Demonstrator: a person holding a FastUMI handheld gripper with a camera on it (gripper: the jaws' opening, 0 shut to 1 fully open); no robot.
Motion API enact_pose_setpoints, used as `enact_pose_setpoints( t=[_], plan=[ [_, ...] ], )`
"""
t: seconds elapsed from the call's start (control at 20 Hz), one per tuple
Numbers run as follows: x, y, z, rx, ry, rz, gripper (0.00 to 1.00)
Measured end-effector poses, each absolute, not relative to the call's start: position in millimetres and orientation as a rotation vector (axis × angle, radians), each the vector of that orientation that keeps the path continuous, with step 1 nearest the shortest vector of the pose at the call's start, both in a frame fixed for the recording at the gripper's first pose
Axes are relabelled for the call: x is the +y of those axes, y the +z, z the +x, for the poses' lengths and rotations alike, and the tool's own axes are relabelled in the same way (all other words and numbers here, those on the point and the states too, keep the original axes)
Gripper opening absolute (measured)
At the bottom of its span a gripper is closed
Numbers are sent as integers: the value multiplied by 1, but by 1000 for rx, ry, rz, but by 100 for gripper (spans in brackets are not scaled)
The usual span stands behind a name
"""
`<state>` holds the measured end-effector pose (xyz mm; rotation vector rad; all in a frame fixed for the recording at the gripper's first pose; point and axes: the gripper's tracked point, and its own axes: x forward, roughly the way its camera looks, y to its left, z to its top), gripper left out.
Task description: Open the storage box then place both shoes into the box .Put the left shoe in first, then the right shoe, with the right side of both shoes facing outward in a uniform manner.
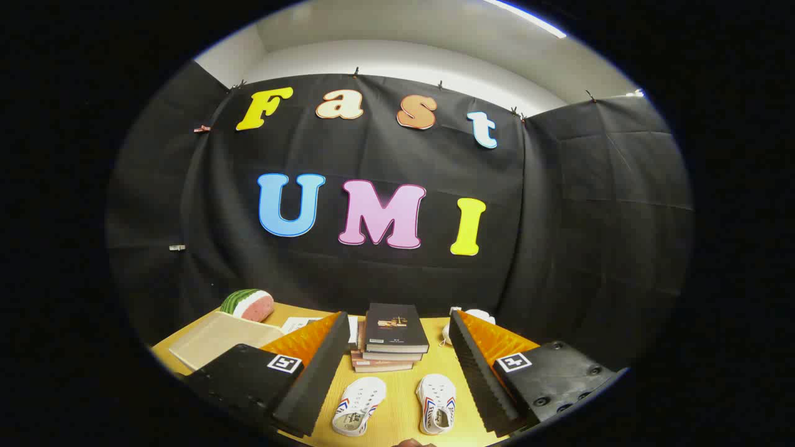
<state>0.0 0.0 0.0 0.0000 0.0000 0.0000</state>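
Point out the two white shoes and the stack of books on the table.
Left-hand white shoe [358,405], gripper view, on its laced upper.
Right-hand white shoe [436,403], gripper view, on its laces.
Stack of books [391,338], gripper view, on the top dark cover.
Hand-held gripper [397,372], gripper view, open around them.

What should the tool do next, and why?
Probably tip forward and down to look for the storage box, since it has to be opened first. The tool is open and holds nothing. Two white shoes lie on the yellow table between its fingers, toes pointing toward a stack of books just beyond. I can't see a storage box from here.
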Motion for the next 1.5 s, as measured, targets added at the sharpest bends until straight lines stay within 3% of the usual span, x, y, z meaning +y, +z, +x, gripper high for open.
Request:
enact_pose_setpoints(
  t=[0.85, 1.5],
  plan=[
    [-2, -7, -17, 33, -11, 9, 97],
    [32, -32, 8, 162, 150, 117, 98]
  ],
)
